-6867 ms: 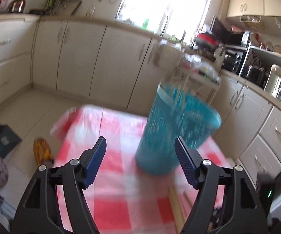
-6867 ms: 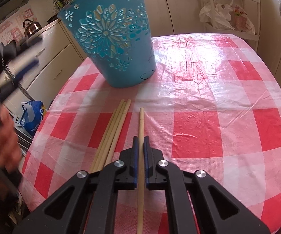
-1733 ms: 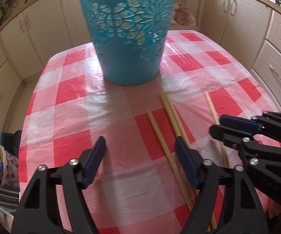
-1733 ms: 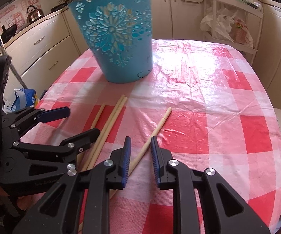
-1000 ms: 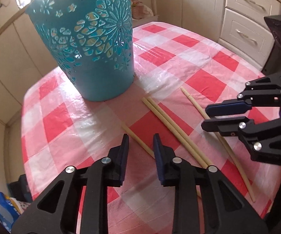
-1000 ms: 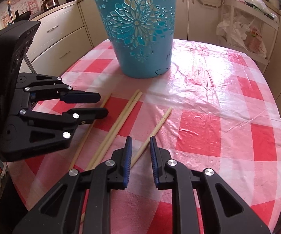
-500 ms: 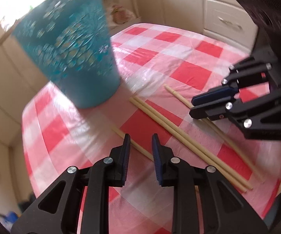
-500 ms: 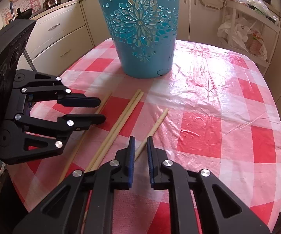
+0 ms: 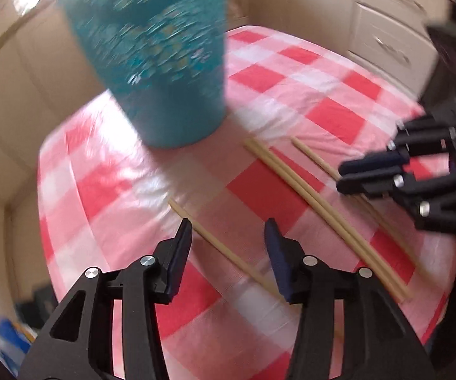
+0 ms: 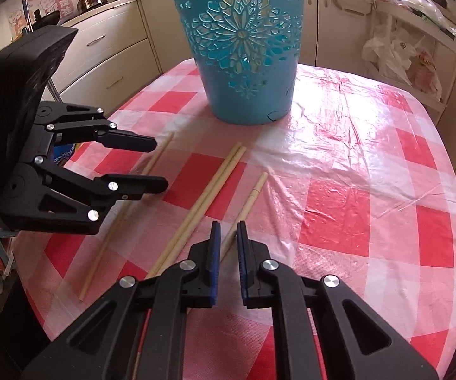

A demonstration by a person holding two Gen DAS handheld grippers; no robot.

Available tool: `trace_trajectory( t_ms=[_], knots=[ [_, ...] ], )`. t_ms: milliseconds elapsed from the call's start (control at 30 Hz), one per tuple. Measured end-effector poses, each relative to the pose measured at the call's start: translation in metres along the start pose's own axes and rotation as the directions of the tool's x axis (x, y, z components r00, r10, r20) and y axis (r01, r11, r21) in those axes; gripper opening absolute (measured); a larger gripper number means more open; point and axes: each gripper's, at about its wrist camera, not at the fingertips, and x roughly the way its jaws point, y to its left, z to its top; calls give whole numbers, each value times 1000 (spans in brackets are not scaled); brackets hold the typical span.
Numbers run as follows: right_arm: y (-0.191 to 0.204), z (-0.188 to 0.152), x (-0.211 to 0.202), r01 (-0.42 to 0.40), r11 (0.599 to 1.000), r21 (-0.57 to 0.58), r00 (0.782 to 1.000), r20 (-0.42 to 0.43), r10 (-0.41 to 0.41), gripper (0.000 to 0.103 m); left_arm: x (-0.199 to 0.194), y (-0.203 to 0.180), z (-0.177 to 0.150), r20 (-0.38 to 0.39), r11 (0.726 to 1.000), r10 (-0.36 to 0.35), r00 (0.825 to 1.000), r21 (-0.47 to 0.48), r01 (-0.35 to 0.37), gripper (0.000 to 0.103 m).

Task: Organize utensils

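Several wooden chopsticks lie on the red-and-white checked tablecloth [image 10: 354, 209] in front of a teal cut-out basket [image 10: 247, 50]. My left gripper [image 9: 228, 231] is open, its jaws on either side of the leftmost chopstick [image 9: 221, 243], just above the cloth; it also shows in the right wrist view [image 10: 158, 164]. My right gripper [image 10: 228, 228] has its jaws a narrow gap apart around the near part of the rightmost chopstick [image 10: 247, 202], not clamped. It shows at the right of the left wrist view [image 9: 345, 177]. A pair of chopsticks [image 10: 215, 186] lies between them.
Cream kitchen cabinets [image 10: 114, 63] surround the table. A wire rack with plastic bags [image 10: 399, 53] stands at the back right. The table edge [image 10: 50, 272] is close on the left, with floor clutter below.
My left gripper's jaws have opened wide over the leftmost chopstick and the view has swung, blurring it. My right gripper's jaws have parted slightly around the rightmost chopstick.
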Motion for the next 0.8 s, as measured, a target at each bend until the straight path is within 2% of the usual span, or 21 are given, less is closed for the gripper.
trace_trajectory(
  t_ms=[33,133,233,400,467,500,533,667,767,800],
  knots=[
    [-1,0,0,0,1000,1,1000,1,0,11,0,4,-1,-2,999,-7,1000,-49,6,45],
    [-2,-1,0,0,1000,9,1000,4,0,11,-1,3,-4,-1,994,30,1000,-107,-30,45],
    [-2,-1,0,0,1000,9,1000,3,0,11,-4,5,-9,19,985,17,1000,-169,-14,45],
    [-1,-1,0,8,1000,-1,1000,3,-8,11,0,-4,-7,9,985,77,997,-157,-75,45],
    [-1,-1,0,6,1000,3,1000,2,-6,11,2,-8,-5,5,983,93,996,-158,-91,34],
    [-1,-1,0,4,1000,10,1000,3,-4,11,1,-11,-4,4,986,82,997,-146,-80,14],
    [-2,-1,0,5,1000,17,1000,4,-5,11,1,-14,-3,2,987,90,996,-132,-89,11],
    [-5,-1,0,8,1000,26,1000,4,-8,11,3,-30,-4,29,992,123,992,10,-124,4],
    [-4,-1,-1,11,1000,22,1000,3,-11,11,0,-34,-10,70,979,37,997,195,-50,4],
    [-5,-1,0,12,1000,25,1000,4,-12,11,0,-31,-10,63,979,24,998,200,-36,4]
  ],
)
